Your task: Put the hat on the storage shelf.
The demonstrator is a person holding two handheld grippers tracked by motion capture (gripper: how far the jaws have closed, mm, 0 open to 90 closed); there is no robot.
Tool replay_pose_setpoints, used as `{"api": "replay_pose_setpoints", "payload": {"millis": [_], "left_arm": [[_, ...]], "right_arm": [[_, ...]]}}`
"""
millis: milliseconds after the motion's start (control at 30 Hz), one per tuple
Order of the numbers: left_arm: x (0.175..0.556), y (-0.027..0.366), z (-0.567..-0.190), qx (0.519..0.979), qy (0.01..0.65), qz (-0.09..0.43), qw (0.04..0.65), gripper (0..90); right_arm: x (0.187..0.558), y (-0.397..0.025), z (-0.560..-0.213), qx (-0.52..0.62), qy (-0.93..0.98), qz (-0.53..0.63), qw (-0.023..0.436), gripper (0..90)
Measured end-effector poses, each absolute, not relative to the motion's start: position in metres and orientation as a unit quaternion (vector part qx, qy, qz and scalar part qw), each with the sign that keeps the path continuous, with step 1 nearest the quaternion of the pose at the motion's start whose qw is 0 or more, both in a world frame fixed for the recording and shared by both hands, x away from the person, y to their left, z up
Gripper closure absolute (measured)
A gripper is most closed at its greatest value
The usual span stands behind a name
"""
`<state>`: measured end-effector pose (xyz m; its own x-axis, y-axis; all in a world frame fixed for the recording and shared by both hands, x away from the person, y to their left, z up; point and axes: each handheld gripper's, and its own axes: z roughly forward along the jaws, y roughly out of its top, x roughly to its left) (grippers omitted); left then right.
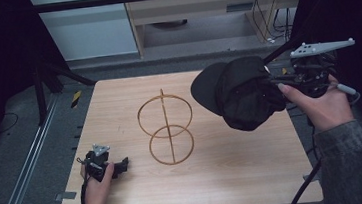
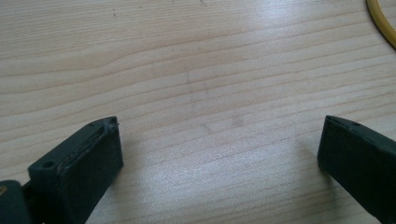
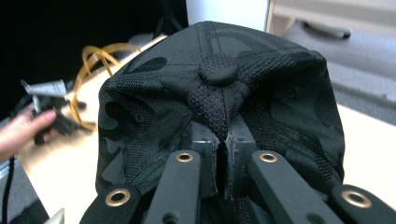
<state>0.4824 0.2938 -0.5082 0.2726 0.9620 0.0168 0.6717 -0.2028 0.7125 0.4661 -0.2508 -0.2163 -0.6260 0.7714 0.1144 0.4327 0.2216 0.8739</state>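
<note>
A black cap (image 1: 241, 92) hangs above the table's right side, brim pointing left toward a wire stand. My right gripper (image 1: 273, 80) is shut on the cap's crown; in the right gripper view the cap (image 3: 219, 93) bunches over the pinched jaws of that gripper (image 3: 224, 142), top button facing the camera. A golden wire stand (image 1: 166, 127), two rings on an upright rod, stands at the table's middle. My left gripper (image 1: 123, 163) rests low at the table's front left, open. In the left gripper view my left gripper (image 2: 219, 133) has its jaws wide apart over bare wood, with a bit of the stand's ring (image 2: 382, 22) at top right.
The wooden table (image 1: 226, 178) has bare surface in front of and to the right of the stand. Beyond the far edge are a grey floor, a cabinet (image 1: 200, 9) and cables. A metal rail (image 1: 24, 167) runs along the floor at left.
</note>
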Motion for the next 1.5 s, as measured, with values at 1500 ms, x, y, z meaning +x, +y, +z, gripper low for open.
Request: {"api": "replay_pose_setpoints", "payload": {"millis": [1500], "left_arm": [[0.482, 0.294, -0.508, 0.737, 0.554, 0.24, 0.304, 0.0]], "right_arm": [[0.486, -0.127, -0.221, 0.333, 0.798, 0.493, 0.097, 84.8]]}}
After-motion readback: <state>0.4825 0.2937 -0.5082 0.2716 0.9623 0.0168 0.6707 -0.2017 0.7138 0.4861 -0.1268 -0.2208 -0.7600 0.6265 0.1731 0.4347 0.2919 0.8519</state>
